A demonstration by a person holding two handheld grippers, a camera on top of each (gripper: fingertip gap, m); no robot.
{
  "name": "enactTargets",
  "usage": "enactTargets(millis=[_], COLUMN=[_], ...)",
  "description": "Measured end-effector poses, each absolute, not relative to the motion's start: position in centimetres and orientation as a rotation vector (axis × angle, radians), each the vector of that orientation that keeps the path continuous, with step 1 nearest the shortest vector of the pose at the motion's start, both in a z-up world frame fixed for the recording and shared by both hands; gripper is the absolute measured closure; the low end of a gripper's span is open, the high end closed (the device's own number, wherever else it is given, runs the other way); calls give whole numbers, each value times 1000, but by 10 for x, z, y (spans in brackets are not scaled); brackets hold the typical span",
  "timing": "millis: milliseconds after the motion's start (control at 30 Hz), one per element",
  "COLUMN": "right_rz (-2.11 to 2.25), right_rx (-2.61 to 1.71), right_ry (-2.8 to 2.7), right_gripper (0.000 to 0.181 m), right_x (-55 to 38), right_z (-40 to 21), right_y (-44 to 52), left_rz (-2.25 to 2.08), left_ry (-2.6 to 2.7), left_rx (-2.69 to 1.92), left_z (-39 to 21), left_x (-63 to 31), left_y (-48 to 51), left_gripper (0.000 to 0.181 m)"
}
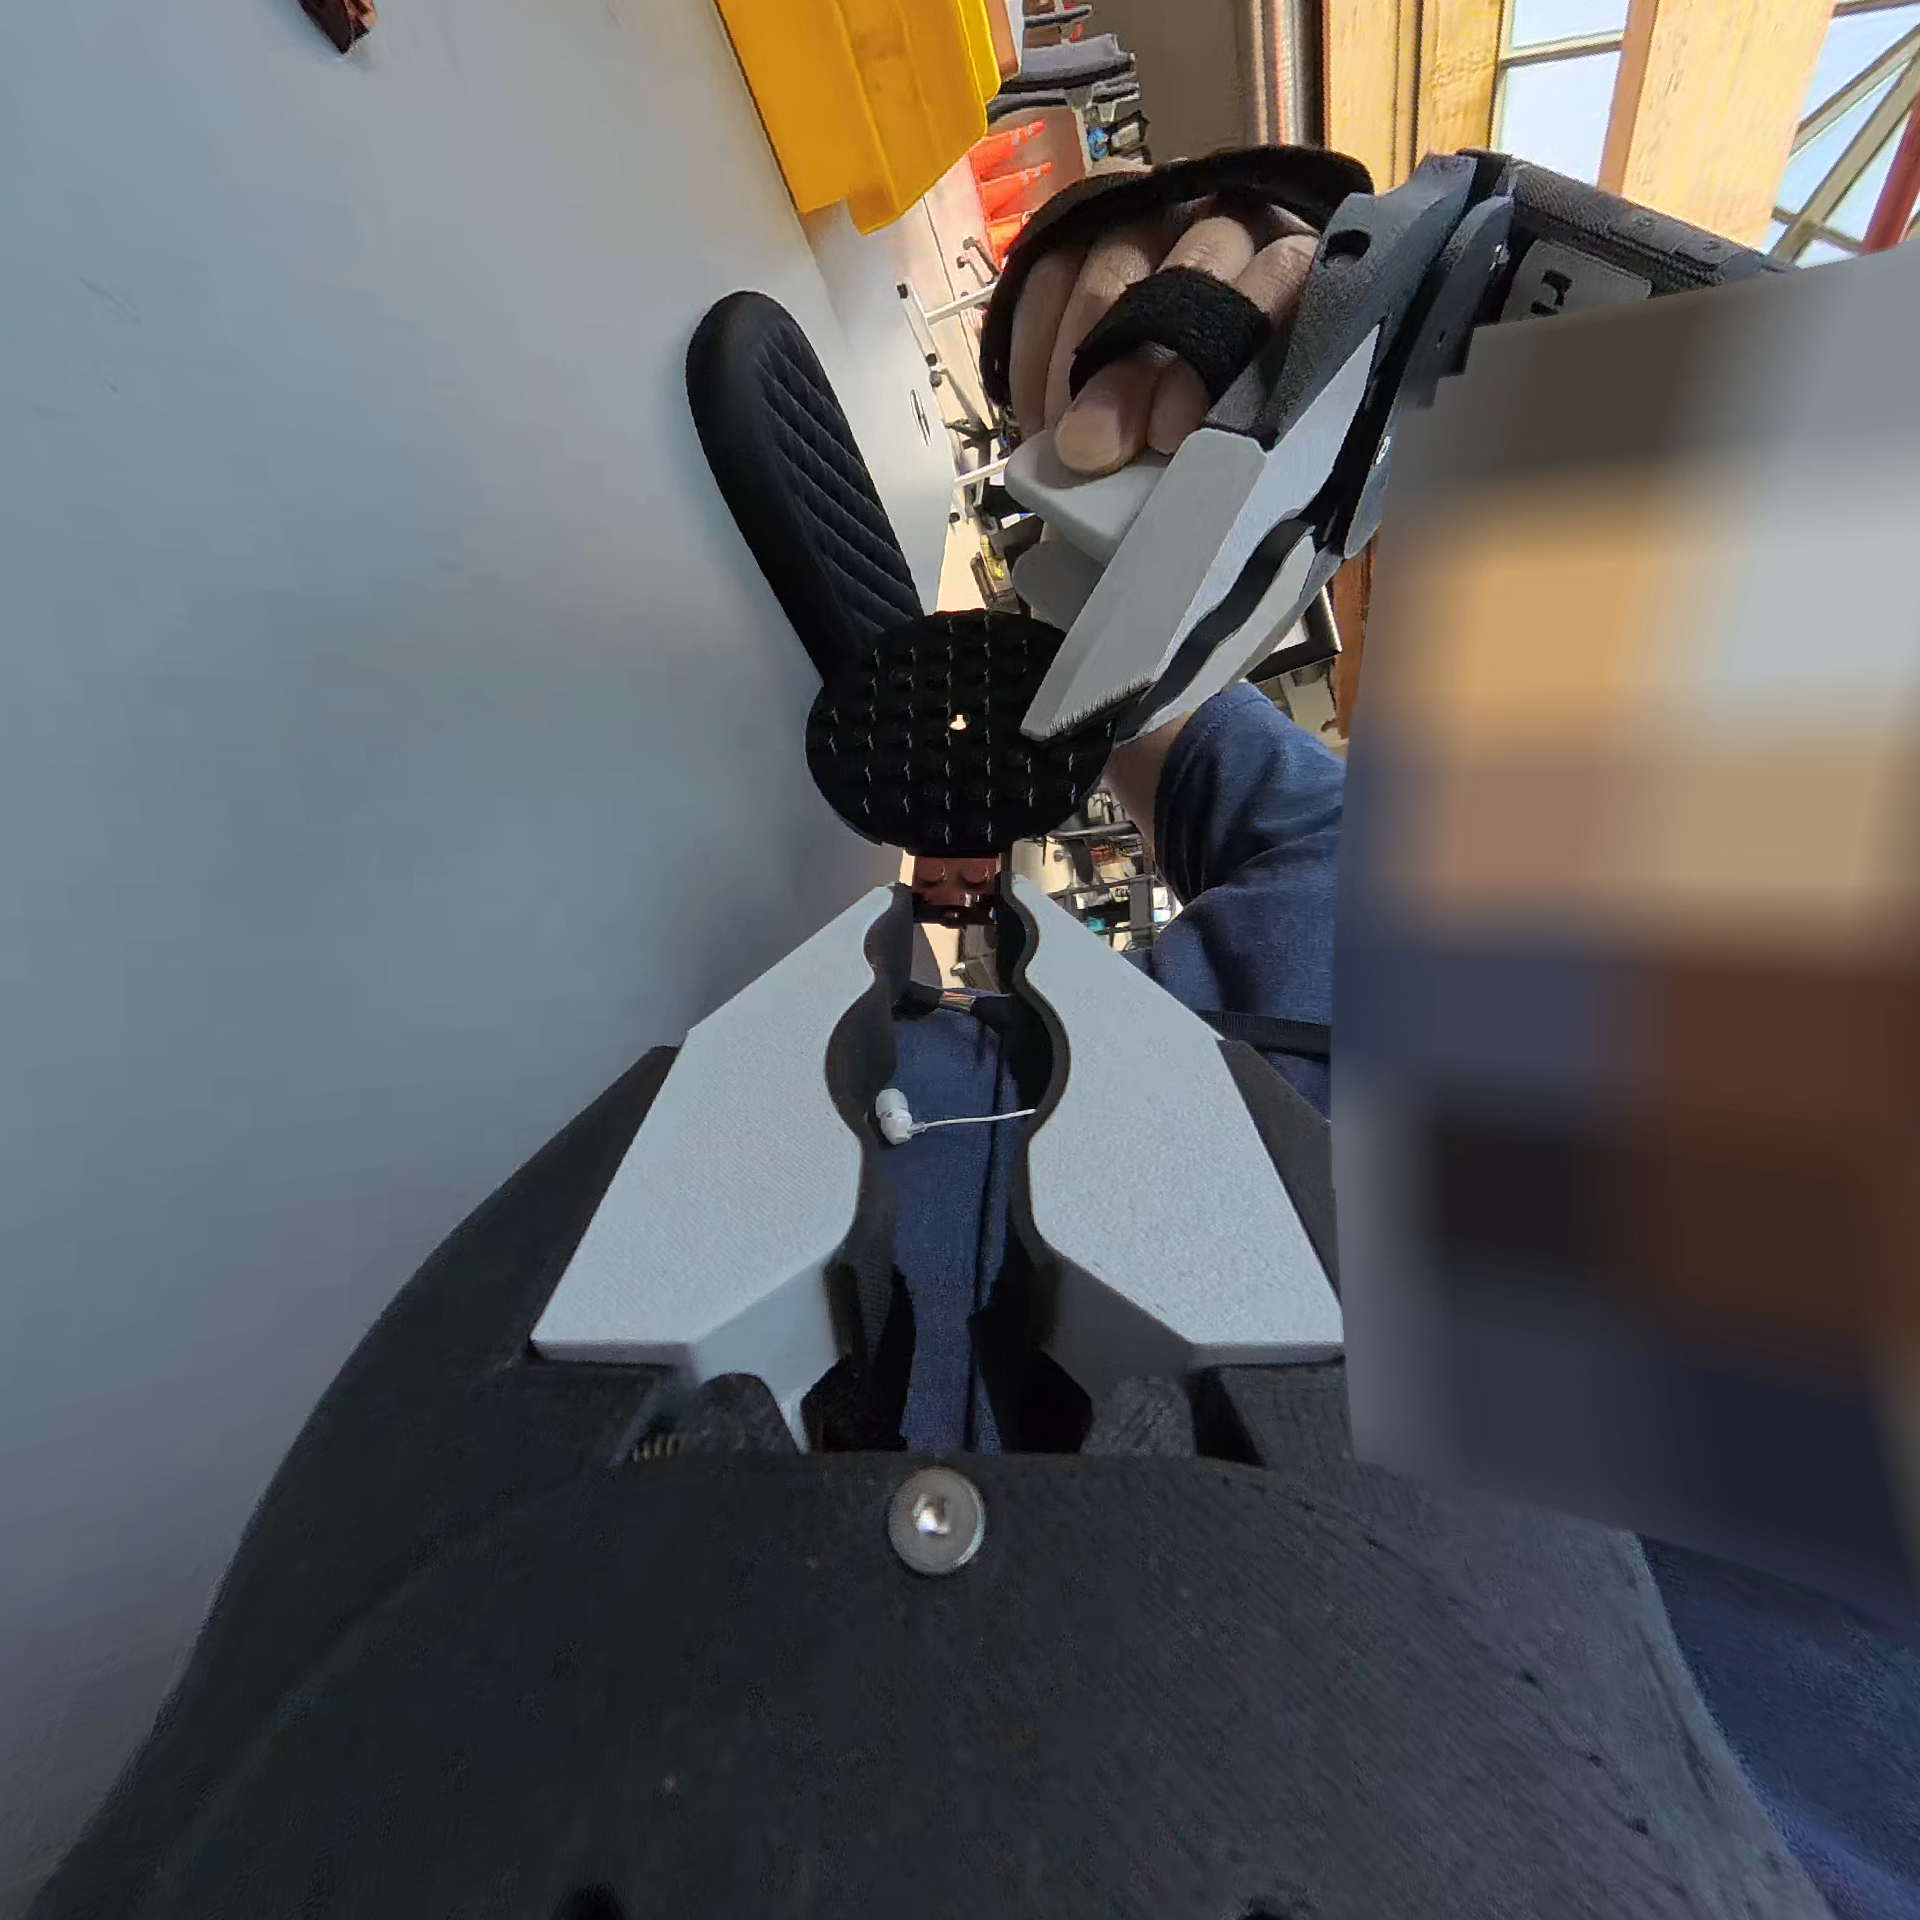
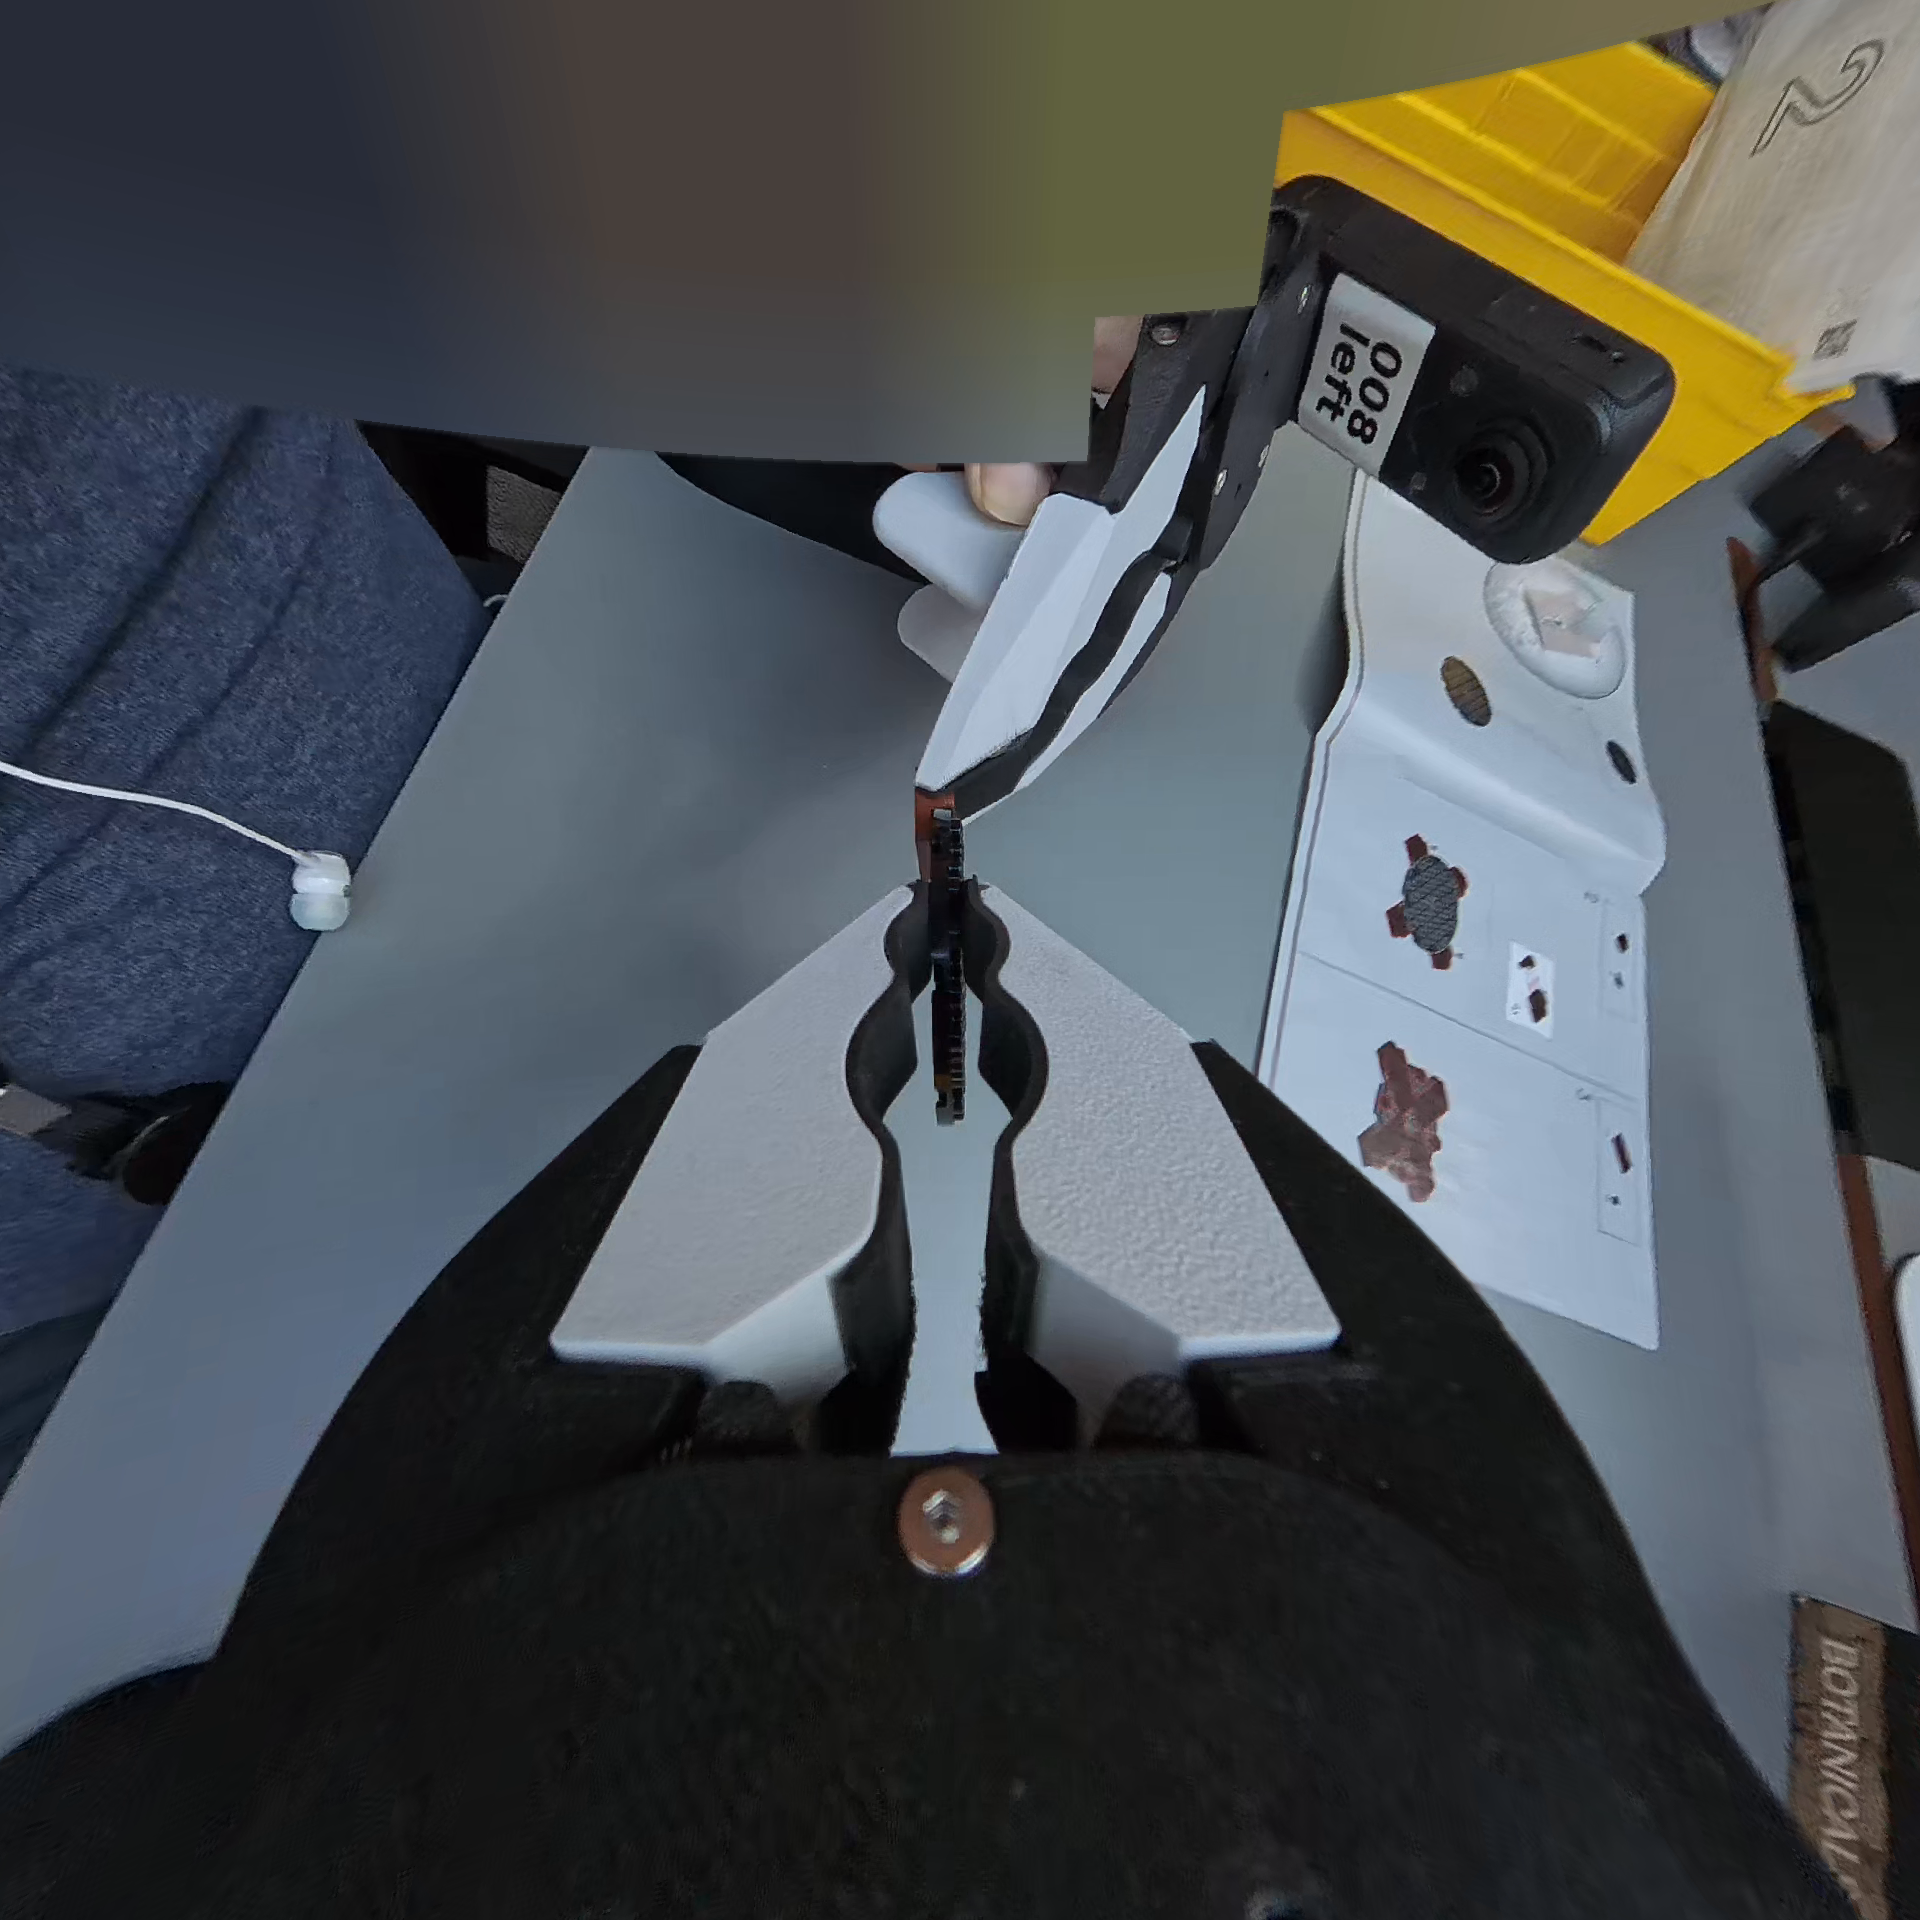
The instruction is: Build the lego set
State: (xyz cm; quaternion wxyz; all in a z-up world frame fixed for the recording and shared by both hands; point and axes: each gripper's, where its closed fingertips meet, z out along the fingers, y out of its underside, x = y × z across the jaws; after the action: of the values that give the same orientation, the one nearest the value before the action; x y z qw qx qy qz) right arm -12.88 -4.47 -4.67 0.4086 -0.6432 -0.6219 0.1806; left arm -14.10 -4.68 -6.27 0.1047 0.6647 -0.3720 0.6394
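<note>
My left gripper (image 1: 954, 902) is shut on a small reddish-brown brick (image 1: 951, 891) held in the air against the lower edge of a round black studded plate (image 1: 935, 743). My right gripper (image 2: 945, 904) is shut on that black plate (image 2: 948, 997), seen edge-on between its pads. In the left wrist view the right gripper (image 1: 1081, 717) comes in from the upper right and pinches the plate's right side. In the right wrist view the left gripper (image 2: 940, 795) reaches down from above with the brown brick (image 2: 925, 831) touching the plate's top edge.
A grey table (image 2: 623, 727) lies below. An open instruction booklet (image 2: 1475, 987) lies at the right. Yellow bins (image 1: 873, 104) stand at the table's far side and show again in the right wrist view (image 2: 1507, 177). A brown piece (image 1: 338, 21) lies on the table. A person in blue (image 2: 187, 675) sits close. Left and right tips are no more than a few centimetres apart. The brown piece (image 1: 338, 21) is about equally far from each gripper, around 20 centimeters.
</note>
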Motion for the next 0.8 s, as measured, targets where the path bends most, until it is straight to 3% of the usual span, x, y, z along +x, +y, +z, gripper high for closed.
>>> enactTargets(millis=[367, 800], right_rz=[-156, -399], right_rx=[-1179, -966], right_ry=[-1654, -1607], right_gripper=[177, 178], right_x=[-132, -134], right_z=[-49, -39], right_y=[-52, -59], left_rz=[1866, 1793], left_ry=[-1772, -2395], left_rx=[2168, 2250], left_z=[-64, -49], left_x=[-142, -143], left_y=[-45, -46], left_gripper=[167, 168])
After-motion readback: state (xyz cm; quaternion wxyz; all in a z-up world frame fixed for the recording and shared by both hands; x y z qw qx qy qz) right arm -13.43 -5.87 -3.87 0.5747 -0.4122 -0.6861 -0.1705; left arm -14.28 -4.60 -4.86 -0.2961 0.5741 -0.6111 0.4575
